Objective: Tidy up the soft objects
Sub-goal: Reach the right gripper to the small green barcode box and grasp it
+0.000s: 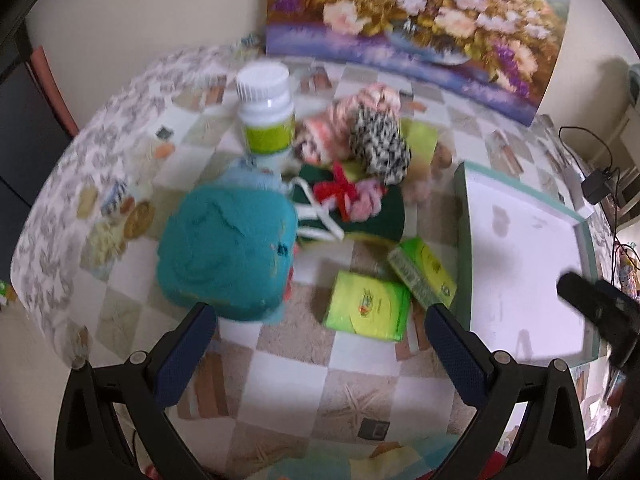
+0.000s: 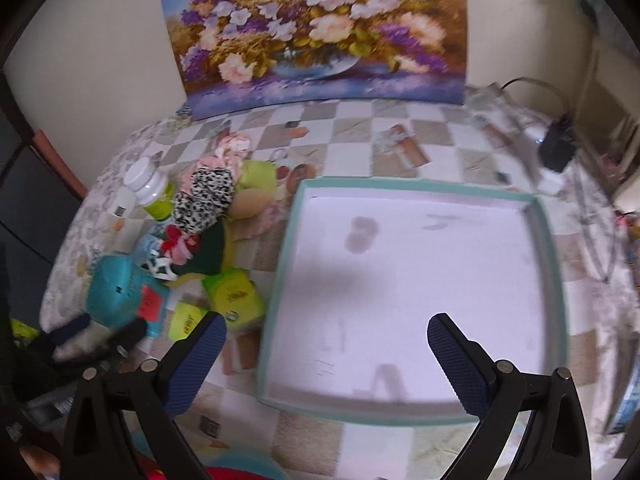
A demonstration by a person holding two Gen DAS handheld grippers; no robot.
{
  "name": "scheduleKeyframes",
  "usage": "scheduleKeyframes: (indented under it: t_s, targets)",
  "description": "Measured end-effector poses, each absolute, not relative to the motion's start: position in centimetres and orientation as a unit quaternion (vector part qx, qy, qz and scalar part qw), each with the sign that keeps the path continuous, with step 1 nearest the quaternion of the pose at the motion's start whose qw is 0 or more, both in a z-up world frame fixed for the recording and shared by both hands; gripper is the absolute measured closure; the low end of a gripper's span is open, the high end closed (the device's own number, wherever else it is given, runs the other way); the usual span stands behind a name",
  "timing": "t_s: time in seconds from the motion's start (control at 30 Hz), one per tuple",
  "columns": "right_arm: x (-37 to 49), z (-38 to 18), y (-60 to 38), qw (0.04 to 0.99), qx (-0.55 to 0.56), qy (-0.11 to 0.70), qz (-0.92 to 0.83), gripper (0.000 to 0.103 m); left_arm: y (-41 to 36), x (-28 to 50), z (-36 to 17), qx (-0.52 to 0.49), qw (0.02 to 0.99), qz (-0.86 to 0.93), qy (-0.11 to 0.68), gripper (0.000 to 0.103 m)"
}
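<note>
Left gripper (image 1: pixel 320 320) jaws wide open, empty; teal plush (image 1: pixel 228 252) just ahead of left jaw on worktop (image 1: pixel 288 364). Right gripper (image 2: pixel 326 332) jaws wide open, empty, over teal-rimmed tray (image 2: pixel 554 280).

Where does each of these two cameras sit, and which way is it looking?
Left wrist: rides on the left hand-held gripper, looking forward over its open fingers at the teal soft toy; the right hand-held gripper shows at the right edge.
Right wrist: rides on the right hand-held gripper, looking over its open fingers into the empty tray.
Shared: both see the toy pile, white bottle, tray and flower painting.
</note>
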State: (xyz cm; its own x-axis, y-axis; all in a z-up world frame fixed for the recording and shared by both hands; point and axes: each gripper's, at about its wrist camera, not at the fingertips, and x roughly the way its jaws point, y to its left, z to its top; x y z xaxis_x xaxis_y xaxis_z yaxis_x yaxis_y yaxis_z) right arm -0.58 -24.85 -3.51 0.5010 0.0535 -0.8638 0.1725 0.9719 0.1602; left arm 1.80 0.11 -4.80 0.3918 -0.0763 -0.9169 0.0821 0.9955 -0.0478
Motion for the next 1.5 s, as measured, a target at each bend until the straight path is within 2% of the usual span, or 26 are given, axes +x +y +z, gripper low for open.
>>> scheduleKeyframes:
  t_s: [0.23, 0.33, 0.5, 0.8, 1.4, 1.5]
  targets:
    - [2.9, -4.7, -23.4, 0.843, 0.134, 0.521, 0.025, 0.009, -0.9, 2.2, -7.2, 0.011, 0.806, -0.043, 0.59, 0.0]
    - [4.2, -6.2, -22.5, 0.824, 0.135, 0.547, 0.051, 0.017, -0.9, 2.5, -8.2, 0.0, 0.792, -0.041, 0.609, 0.001]
    - [5.9, -7.9, -20.7, 0.807, 0.115, 0.573, 0.085, 0.02, -1.7, 2.5, -8.6, 0.007, 0.79, -0.037, 0.612, 0.002]
    - [7.9, -9.1, -18.3, 0.79, 0.09, 0.59, 0.143, 0.035, -2.2, 3.3, -9.5, 0.003, 0.782, -0.02, 0.622, 0.004]
    - [9.5, -12.7, -15.9, 0.773, 0.063, 0.614, 0.15, 0.037, 0.2, 4.6, -10.8, -0.03, 0.779, 0.008, 0.626, 0.005]
    - [9.5, -13.4, -15.6, 0.769, 0.058, 0.618, 0.149, 0.043, 0.5, 4.7, -11.0, -0.035, 0.779, 0.013, 0.626, 0.005]
